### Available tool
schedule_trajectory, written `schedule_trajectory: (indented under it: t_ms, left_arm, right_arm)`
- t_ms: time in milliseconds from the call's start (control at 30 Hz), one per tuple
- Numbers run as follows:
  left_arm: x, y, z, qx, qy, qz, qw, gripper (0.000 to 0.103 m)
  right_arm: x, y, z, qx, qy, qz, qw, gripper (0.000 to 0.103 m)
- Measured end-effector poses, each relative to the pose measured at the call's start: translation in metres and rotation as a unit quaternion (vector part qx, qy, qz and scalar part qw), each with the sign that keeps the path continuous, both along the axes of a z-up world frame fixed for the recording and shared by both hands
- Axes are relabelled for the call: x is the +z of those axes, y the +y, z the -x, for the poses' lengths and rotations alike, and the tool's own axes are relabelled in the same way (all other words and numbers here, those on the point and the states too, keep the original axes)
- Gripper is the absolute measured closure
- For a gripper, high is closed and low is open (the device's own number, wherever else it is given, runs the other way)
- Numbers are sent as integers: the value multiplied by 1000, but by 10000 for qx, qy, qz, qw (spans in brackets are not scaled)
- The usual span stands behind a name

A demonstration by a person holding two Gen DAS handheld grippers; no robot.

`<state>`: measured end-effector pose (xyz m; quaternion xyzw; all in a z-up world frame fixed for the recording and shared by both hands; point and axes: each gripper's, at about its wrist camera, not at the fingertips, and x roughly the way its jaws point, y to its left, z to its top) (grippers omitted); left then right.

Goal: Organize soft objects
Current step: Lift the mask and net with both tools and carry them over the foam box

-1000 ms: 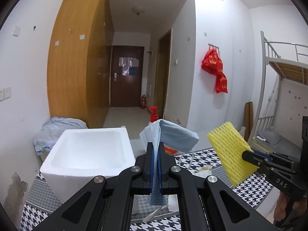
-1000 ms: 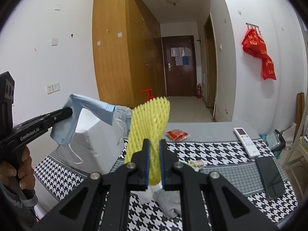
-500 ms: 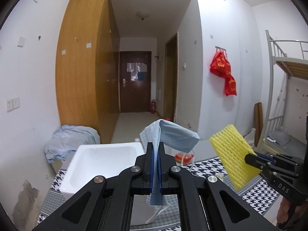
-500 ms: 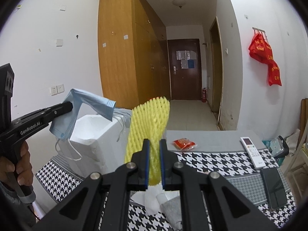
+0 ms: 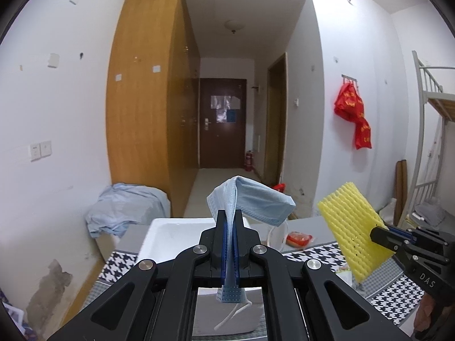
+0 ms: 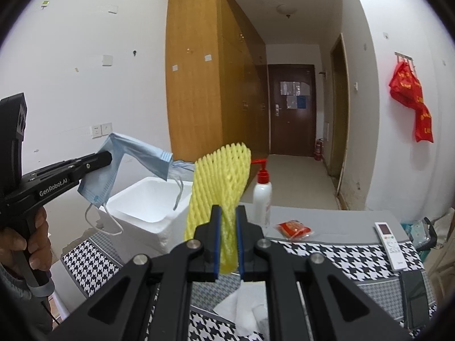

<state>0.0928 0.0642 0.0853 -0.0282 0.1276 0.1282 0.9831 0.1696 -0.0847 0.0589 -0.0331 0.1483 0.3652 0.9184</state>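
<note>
My left gripper point(image 5: 229, 221) is shut on a light blue face mask point(image 5: 256, 199), held in the air above the white foam box point(image 5: 176, 233). The mask also shows in the right wrist view point(image 6: 133, 156), draped from the left gripper point(image 6: 109, 156), its ear loops hanging over the foam box point(image 6: 150, 201). My right gripper point(image 6: 227, 221) is shut on a yellow foam net sleeve point(image 6: 219, 179), held upright above the houndstooth table point(image 6: 327, 253). The sleeve also shows in the left wrist view point(image 5: 352, 227), to the right of the box.
On the table stand a white pump bottle with a red top point(image 6: 262, 193), a red packet point(image 6: 293, 227), a white remote point(image 6: 388, 244), a dark phone point(image 6: 415, 292) and white tissue point(image 6: 244, 307). A blue cloth heap point(image 5: 125, 207) lies by the wall left of the box.
Both grippers have risen and tilted upward with their loads. The foam box and table have dropped lower in both views. Both grips are unchanged.
</note>
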Motion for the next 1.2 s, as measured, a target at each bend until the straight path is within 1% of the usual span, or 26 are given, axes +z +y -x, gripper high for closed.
schedule_trajectory:
  t_ms: [100, 367, 633, 900, 1200]
  left_arm:
    - [4, 4, 5, 67, -58, -30, 10000, 100]
    - [5, 22, 9, 358, -41, -10, 9994, 100]
    - [7, 30, 8, 426, -117, 16, 9990, 100]
    - [1, 44, -9, 552, 101, 171, 9983, 100]
    - [-6, 56, -33, 528, 304, 232, 9979, 100]
  right_arm:
    - [1, 7, 2, 97, -6, -7, 10000, 91]
    - [6, 28, 3, 350, -26, 22, 9994, 91]
    - [10, 45, 3, 561, -63, 32, 9984, 91]
    - [8, 58, -5, 642, 39, 28, 9979, 91]
    - [9, 63, -10, 593, 74, 37, 9982, 91]
